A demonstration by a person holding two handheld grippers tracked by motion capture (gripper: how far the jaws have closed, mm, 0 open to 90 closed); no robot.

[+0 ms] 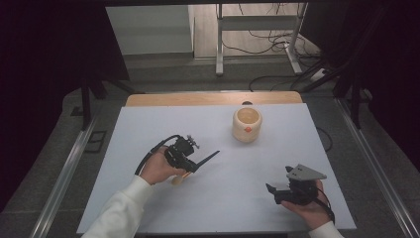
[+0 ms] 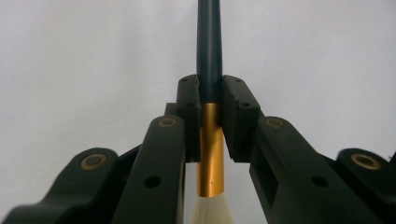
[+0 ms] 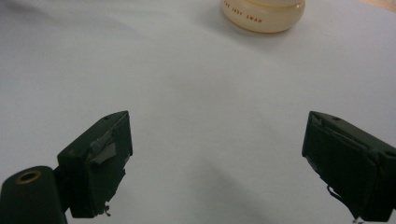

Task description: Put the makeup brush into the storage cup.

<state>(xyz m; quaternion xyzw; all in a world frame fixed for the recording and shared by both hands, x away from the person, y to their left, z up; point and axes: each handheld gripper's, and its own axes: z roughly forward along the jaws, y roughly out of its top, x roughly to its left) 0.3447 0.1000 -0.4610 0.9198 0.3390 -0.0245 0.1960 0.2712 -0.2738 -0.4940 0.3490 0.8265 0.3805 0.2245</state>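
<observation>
Brush (image 2: 208,56): clamped between the jaws of the left gripper (image 2: 208,105), with the dark handle running forward past the jaw tips, the gold collar (image 2: 209,154) seated between the pads, and the white bristles (image 2: 211,212) trailing back toward the camera. Seen in the high view as a dark tapered handle (image 1: 207,158) projecting from the left gripper (image 1: 194,165) toward the right and slightly away from the person, just above the white table (image 1: 148,124), with the pale bristle end (image 1: 177,179) under the hand. Located at the near left of the table, well apart from the cup.

Left gripper: closed firmly on the brush at the join of handle and collar; held by the left hand (image 1: 157,168), white sleeve (image 1: 124,210) entering from the bottom edge; black cable looped behind the hand.

Right gripper (image 3: 217,140): jaws spread wide, nothing between them, white table surface visible in the gap. Positioned at the near right of the table (image 1: 277,191), held by the right hand (image 1: 309,208), grey three-cornered plate (image 1: 305,172) on top, jaws pointed left.

Cup (image 1: 246,124): cream-coloured, upright, with a small orange mark on its side, standing on the far centre of the table, clear of both grippers. Lower part (image 3: 264,14) seen ahead of the right gripper, with small red lettering on the wall.

Wooden strip (image 1: 213,98): exposed along the far edge of the table.
</observation>
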